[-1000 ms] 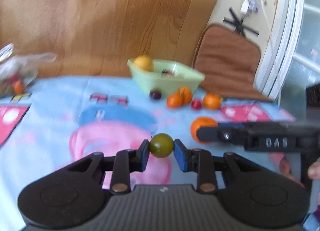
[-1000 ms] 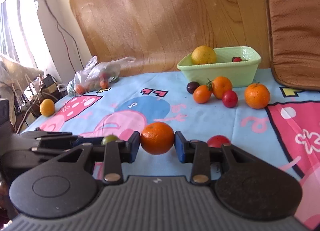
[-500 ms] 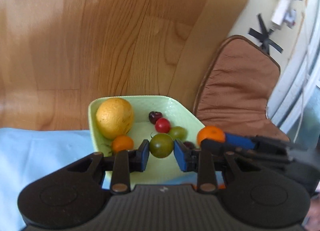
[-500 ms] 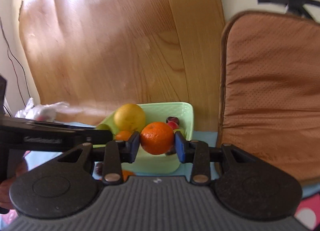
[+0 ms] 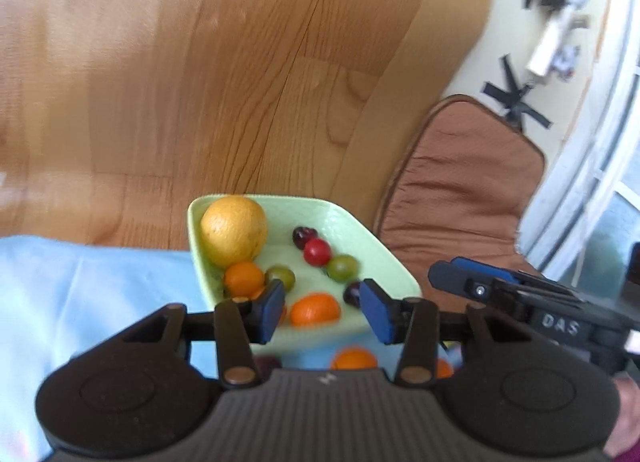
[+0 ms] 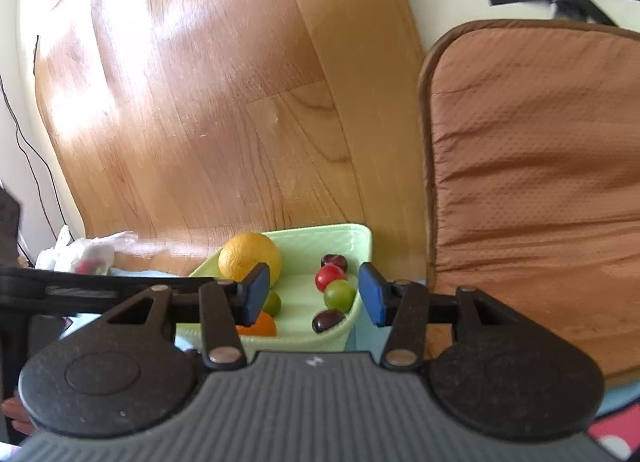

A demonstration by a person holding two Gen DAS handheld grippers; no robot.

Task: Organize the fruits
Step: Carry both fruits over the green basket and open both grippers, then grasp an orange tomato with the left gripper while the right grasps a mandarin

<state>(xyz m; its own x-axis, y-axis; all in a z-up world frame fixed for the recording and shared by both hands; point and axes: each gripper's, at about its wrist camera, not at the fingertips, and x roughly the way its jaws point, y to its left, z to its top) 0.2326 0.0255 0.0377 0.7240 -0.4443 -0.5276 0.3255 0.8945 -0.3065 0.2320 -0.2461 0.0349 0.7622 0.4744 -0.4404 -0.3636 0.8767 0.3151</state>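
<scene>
From the left wrist view, the left gripper [image 5: 322, 312] is hovering with its blue pads spread wide and nothing between them, just in front of the near rim of the pale green basket [image 5: 372, 240]. Inside the basket a large yellow orange [image 5: 234, 232] is sitting in the far left corner, with a small orange [image 5: 244, 279] touching its near side and a green fruit [image 5: 281, 277] just beside that. A dark plum [image 5: 302, 236], a red fruit [image 5: 317, 252] and a second green fruit [image 5: 341, 268] are lying in a line toward the right wall, and an orange mandarin [image 5: 315, 309] is resting near the front wall. The right gripper [image 5: 448, 278] is reaching in from the right, beside the basket. Another orange [image 5: 354, 360] is lying on the light blue cloth [image 5: 100, 294] covering the desk.

From the right wrist view, the right gripper [image 6: 314, 298] is likewise standing wide and empty over the basket [image 6: 360, 240]. The yellow orange [image 6: 248, 260], the red fruit [image 6: 329, 277], a green fruit [image 6: 339, 295] and a dark plum [image 6: 328, 320] are showing between its pads. A brown cushion [image 6: 536, 182] is leaning at the right.
</scene>
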